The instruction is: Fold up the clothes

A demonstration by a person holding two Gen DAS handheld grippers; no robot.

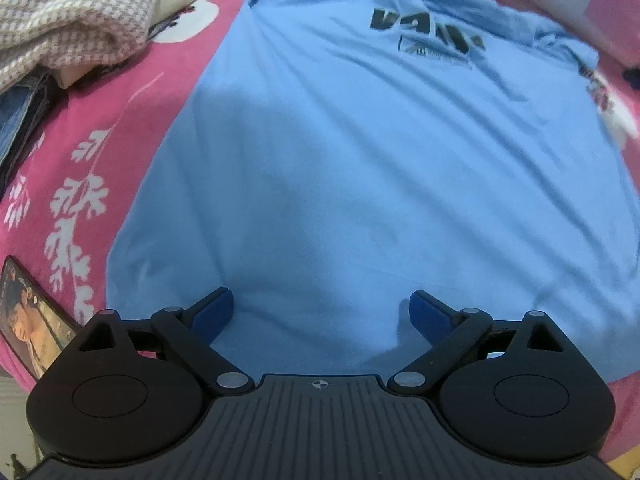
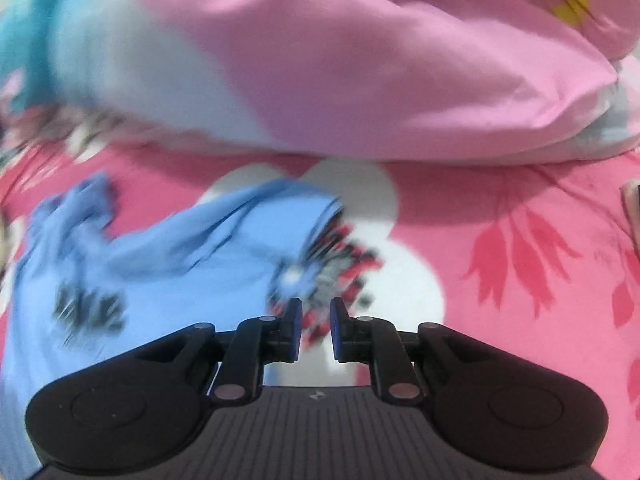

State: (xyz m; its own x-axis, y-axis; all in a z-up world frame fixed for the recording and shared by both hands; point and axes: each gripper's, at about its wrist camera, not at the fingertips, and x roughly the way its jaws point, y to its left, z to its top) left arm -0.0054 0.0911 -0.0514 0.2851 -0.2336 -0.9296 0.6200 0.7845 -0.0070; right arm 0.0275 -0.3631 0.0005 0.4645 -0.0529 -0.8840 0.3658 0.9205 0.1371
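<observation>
On my left wrist view I see the shirt [image 1: 360, 168], light blue, spread flat over the pink sheet [image 1: 132, 92] with its hem nearest me and its dark chest print [image 1: 424, 34] far up the frame, near the bunched collar; my left gripper [image 1: 321, 312] hangs over the hem with its jaws wide apart, the blue pads [image 1: 214, 312] clear of the cloth on both sides and nothing between them; to the far left lies a pile of checked cloth [image 1: 68, 16] with darker garments under it, and at the lower left edge a phone [image 1: 32, 320] rests on the sheet just beside the shirt's corner. On my right wrist view everything is smeared by motion; my right gripper [image 2: 316, 328] has its jaws nearly together, only a narrow gap left between the pads [image 2: 296, 328], and I see no fabric caught in that gap; beyond the tips lies the shirt's sleeve [image 2: 240, 240], crumpled, with a red, black and white print [image 2: 340, 264] at its end lying on the sheet's [image 2: 500, 220] white flower; the rest of the shirt [image 2: 100, 300] fills the lower left; a pink and white quilt [image 2: 360, 72] is heaped across the top of the view, well behind the sleeve.
</observation>
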